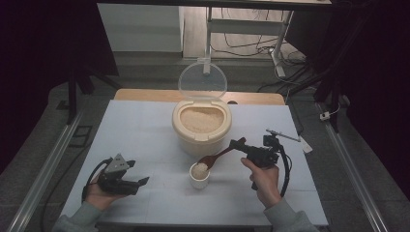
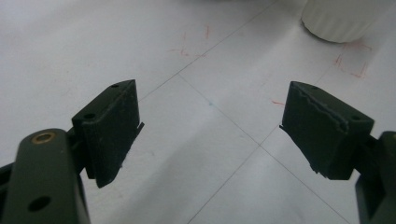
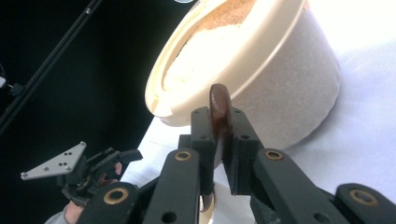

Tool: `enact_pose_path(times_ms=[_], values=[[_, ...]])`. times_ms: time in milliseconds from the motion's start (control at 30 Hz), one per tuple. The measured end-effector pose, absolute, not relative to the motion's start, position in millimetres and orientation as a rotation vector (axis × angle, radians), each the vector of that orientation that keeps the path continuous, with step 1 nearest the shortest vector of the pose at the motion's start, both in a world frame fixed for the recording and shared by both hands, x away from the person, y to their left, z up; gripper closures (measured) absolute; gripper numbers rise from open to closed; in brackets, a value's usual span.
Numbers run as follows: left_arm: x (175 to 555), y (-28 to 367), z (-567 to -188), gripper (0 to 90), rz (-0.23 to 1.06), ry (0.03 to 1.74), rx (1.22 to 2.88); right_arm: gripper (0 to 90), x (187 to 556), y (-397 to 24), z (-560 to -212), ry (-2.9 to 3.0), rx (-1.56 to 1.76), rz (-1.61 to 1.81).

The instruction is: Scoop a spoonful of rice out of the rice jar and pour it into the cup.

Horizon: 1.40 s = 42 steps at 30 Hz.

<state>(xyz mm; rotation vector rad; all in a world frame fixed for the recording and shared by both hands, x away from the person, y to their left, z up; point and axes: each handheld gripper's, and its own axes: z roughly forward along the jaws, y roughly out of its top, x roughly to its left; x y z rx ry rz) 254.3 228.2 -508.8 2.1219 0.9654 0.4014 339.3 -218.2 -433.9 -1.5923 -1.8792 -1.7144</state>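
Right tongs (image 1: 238,144) clamped on spoon (image 1: 217,155), its rice-laden bowl over cup (image 1: 199,176) near tub (image 1: 201,126). Left tongs (image 1: 143,181) open, idle on surface (image 1: 145,130). Step: tipping rice in. Next, probably: roll spoon, keeping it over cup.

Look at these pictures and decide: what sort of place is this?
Probably a lab or recording setup rather than a kitchen: a paper-covered table marked with lines, dark curtains at the sides, and cables on the floor behind.

A lab: white table (image 1: 145,125) ringed by black curtains (image 1: 43,43) and floor cables (image 1: 251,46)
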Motion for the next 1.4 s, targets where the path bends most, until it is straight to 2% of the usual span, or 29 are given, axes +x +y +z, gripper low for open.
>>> enact_pose_path(times_ms=[667,1167,1400], values=[[255,229,-509,18.7,0.4,0.968,2.12,82.8,324,-210,-418,-2.13,-1.382,-1.863],[255,230,-510,18.8,0.389,0.963,2.113,82.8,327,-233,-418,-2.099,-1.28,-1.947],[254,229,-510,18.8,0.394,0.967,2.115,82.8,323,-250,-407,-2.167,-1.238,-1.964]])
